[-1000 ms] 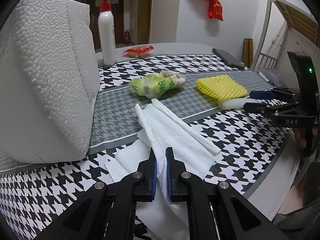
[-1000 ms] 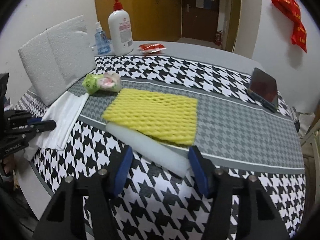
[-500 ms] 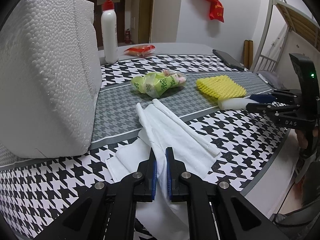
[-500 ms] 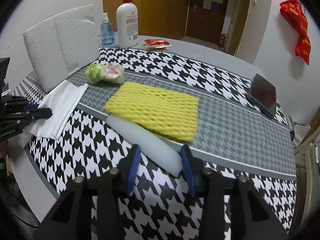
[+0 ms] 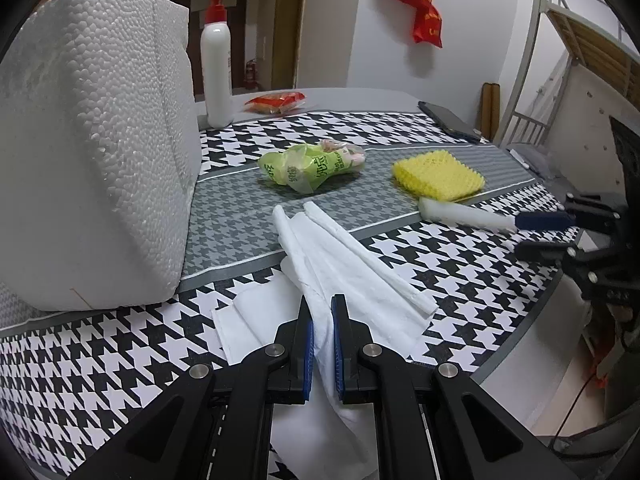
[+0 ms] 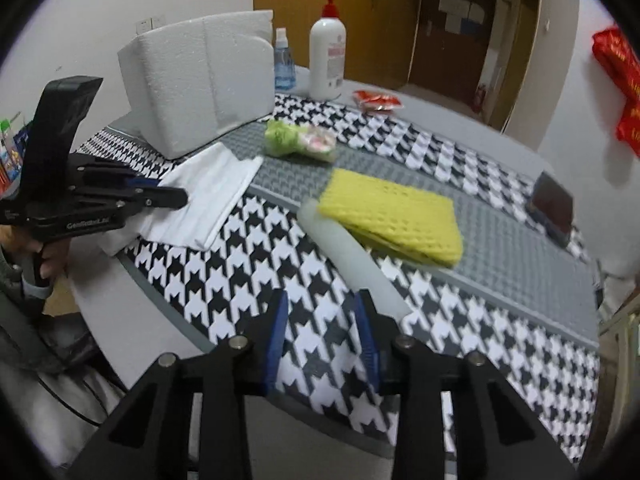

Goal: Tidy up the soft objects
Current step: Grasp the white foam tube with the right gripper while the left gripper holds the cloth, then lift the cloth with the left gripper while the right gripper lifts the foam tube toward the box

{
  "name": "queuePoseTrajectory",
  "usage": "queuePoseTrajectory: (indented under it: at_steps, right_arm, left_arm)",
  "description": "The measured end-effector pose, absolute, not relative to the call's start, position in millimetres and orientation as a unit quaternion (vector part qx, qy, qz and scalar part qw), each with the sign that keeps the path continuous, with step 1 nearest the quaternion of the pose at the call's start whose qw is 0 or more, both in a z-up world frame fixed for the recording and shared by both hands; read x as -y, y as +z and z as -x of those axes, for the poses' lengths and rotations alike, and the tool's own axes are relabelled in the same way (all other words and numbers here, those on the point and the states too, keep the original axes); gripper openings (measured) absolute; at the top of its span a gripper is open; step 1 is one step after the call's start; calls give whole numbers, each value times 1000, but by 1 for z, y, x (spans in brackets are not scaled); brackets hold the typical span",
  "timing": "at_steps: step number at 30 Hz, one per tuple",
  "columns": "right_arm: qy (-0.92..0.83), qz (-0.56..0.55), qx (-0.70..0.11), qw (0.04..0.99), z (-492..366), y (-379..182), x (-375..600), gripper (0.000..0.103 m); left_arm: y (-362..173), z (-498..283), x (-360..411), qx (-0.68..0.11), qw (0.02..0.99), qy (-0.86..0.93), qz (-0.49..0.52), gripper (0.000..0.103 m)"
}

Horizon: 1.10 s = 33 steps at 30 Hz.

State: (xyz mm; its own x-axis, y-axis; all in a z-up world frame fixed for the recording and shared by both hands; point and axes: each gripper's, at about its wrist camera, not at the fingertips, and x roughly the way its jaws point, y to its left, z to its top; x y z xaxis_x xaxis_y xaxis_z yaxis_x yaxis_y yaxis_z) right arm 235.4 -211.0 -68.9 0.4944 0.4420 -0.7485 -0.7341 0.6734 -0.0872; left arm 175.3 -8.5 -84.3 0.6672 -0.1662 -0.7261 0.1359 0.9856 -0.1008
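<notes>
Two grippers work over the houndstooth tablecloth point(image 5: 460, 264). The left gripper point(image 5: 322, 344) is clamped on the folded white cloth point(image 5: 352, 280) at the table's near edge. The right gripper point(image 6: 320, 332) has its jaws set partly apart; the white foam roll point(image 6: 348, 256) ends beside its right finger, and a real pinch cannot be told. The yellow foam netting point(image 6: 392, 216) lies just beyond the roll, touching it.
</notes>
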Motion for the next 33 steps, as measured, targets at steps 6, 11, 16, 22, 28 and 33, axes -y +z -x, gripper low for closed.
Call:
queuePoseTrajectory:
  at_steps: [6, 11, 16, 22, 28, 33]
  right_arm:
    - [337, 229, -359, 840, -256, -71, 212, 39]
    - [348, 234, -376, 826, -273, -78, 207, 39]
    - [362, 245, -378, 816, -278, -80, 200, 39]
    - [381, 250, -389, 801, -290, -82, 197, 39]
    - [404, 245, -398, 786, -299, -83, 191, 34]
    - [399, 249, -390, 792, -293, -83, 189, 25]
  left_arm:
    - [-84, -174, 5, -398, 914, -82, 21, 9]
    - [-83, -174, 3, -397, 914, -79, 24, 9]
    - [-84, -174, 1, -397, 914, -77, 28, 9]
    - [-83, -175, 1, -398, 914, -79, 30, 9]
    - [-83, -175, 1, -399, 913, -77, 32, 9]
    - [-81, -174, 1, -393, 916, -76, 31, 9]
